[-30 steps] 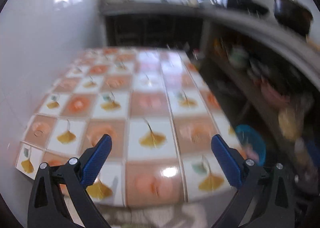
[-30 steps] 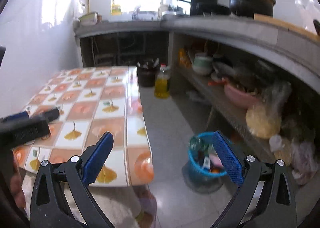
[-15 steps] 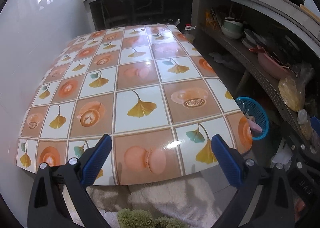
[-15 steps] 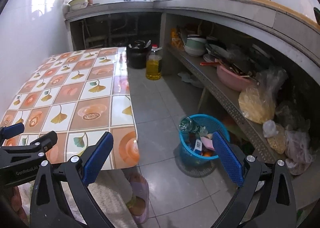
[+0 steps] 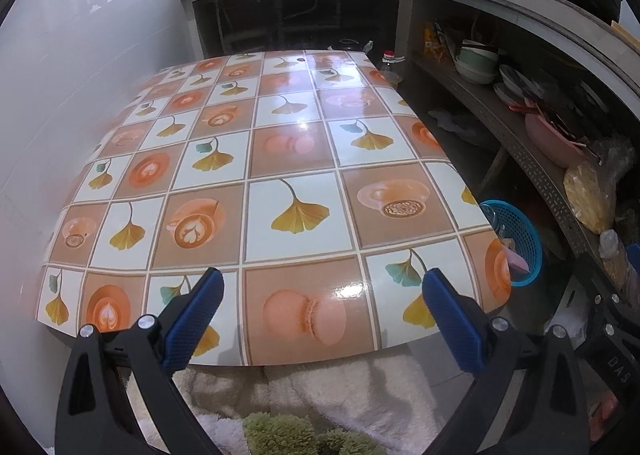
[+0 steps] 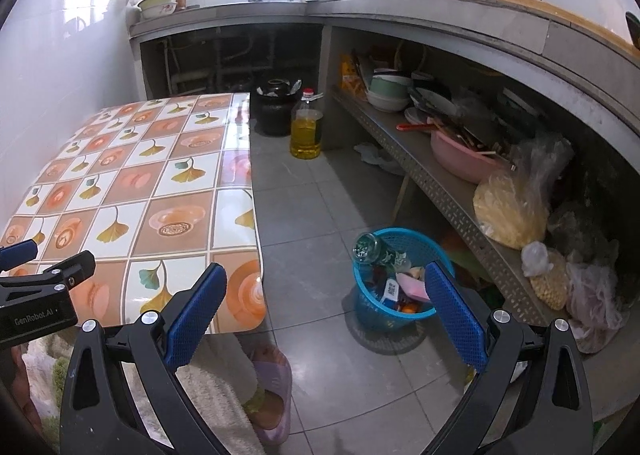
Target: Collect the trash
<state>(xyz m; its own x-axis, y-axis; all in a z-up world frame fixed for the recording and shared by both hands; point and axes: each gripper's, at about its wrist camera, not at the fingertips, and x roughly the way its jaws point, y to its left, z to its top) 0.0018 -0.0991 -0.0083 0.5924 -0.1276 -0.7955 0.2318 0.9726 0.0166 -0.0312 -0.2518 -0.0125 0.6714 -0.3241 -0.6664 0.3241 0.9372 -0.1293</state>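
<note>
- Your right claw [image 6: 322, 309] is the nearer one to the bin [image 6: 394, 279]: the blue basket stands on the floor just ahead of it and slightly right, below the shelf [image 6: 448, 191], near the surface's corner.
- The bin already holds trash. A clear bottle [image 6: 370, 247] lies tilted across its rim, neck pointing up and left toward the surface; wrappers sit below it.
- Your left claw [image 5: 320, 311] hangs over the near edge of the surface [image 5: 280, 159]. From it the bin [image 5: 516, 239] lies off to the right and lower, past the surface's edge and partly hidden by it.
- Both claws are spread wide, and neither holds or touches anything.
- No loose trash shows on the surface; its patterned cover looks bare in both views.
- A crumpled pale scrap [image 6: 374, 155] lies on the floor under the shelf, well beyond the bin, ahead of your right claw; it may be trash, though I cannot tell what it is.
- If that scrap is next, I'd judge the right claw the better reach.
</note>
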